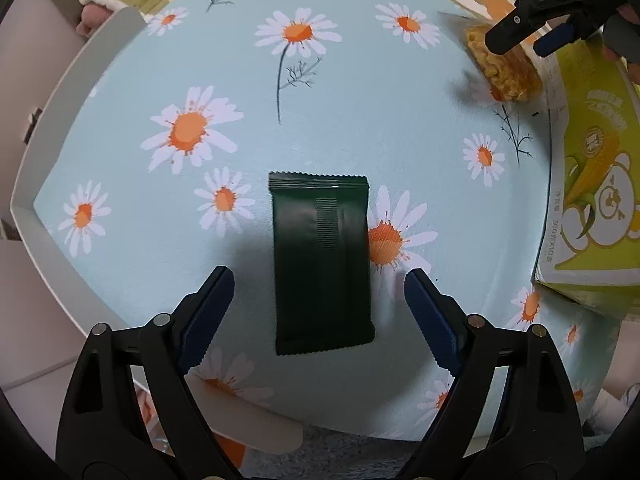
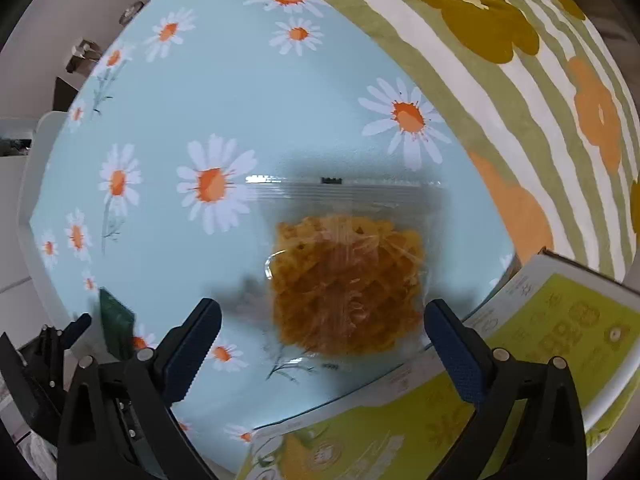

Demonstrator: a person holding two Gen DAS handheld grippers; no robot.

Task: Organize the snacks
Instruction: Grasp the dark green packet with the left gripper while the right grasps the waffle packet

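Note:
A dark green snack packet (image 1: 322, 264) lies flat on the daisy-print table (image 1: 360, 128). My left gripper (image 1: 319, 282) is open, its fingers on either side of the packet's near half, just above it. A clear bag of orange-yellow crackers (image 2: 348, 276) lies on the table by the yellow-green snack box (image 2: 560, 320). My right gripper (image 2: 322, 314) is open, fingers on either side of the bag's near end. In the left wrist view the right gripper (image 1: 520, 42) hovers over the cracker bag (image 1: 506, 66) at the top right. The green packet's edge (image 2: 116, 320) shows at the right wrist view's lower left.
The yellow-green box (image 1: 592, 184) with a bear and corn print stands at the table's right edge. A green-striped floral blanket (image 2: 520, 80) lies beyond the table. A white rim (image 1: 60, 128) runs along the table's left side.

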